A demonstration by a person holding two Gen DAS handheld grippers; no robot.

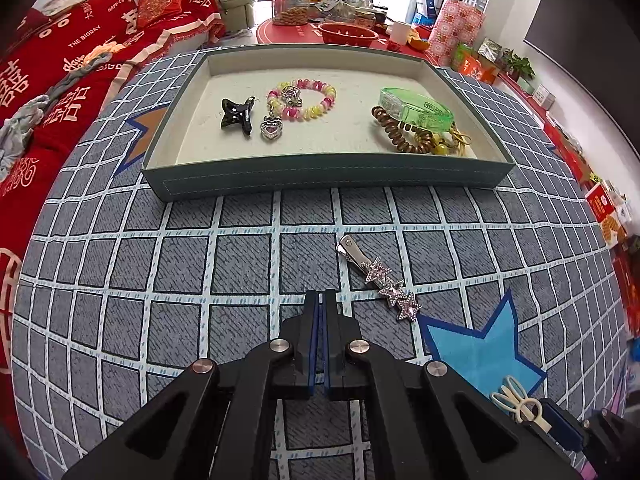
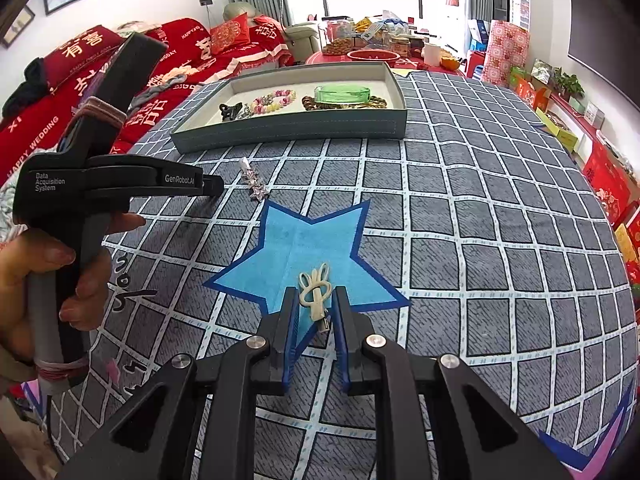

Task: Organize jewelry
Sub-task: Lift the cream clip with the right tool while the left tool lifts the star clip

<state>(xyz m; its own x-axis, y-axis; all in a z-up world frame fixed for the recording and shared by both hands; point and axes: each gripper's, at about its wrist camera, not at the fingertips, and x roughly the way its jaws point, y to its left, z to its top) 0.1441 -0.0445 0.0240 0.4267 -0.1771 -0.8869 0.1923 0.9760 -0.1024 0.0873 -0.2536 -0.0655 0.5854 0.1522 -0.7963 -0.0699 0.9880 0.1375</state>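
- Right gripper [image 2: 317, 307]: jaws stood wide around a cream clip [image 2: 315, 290] on the blue star [image 2: 304, 248].
- Left gripper [image 1: 321, 304]: jaws nearly closed, empty, beside a star clip [image 1: 380, 277].
- Tray [image 1: 320, 176] held bracelets.

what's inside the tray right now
Inside the tray: black claw clip, beaded bracelet with heart charm, green bangle overlapping brown coil ties. Whatever's beneath the bangle is hidden.
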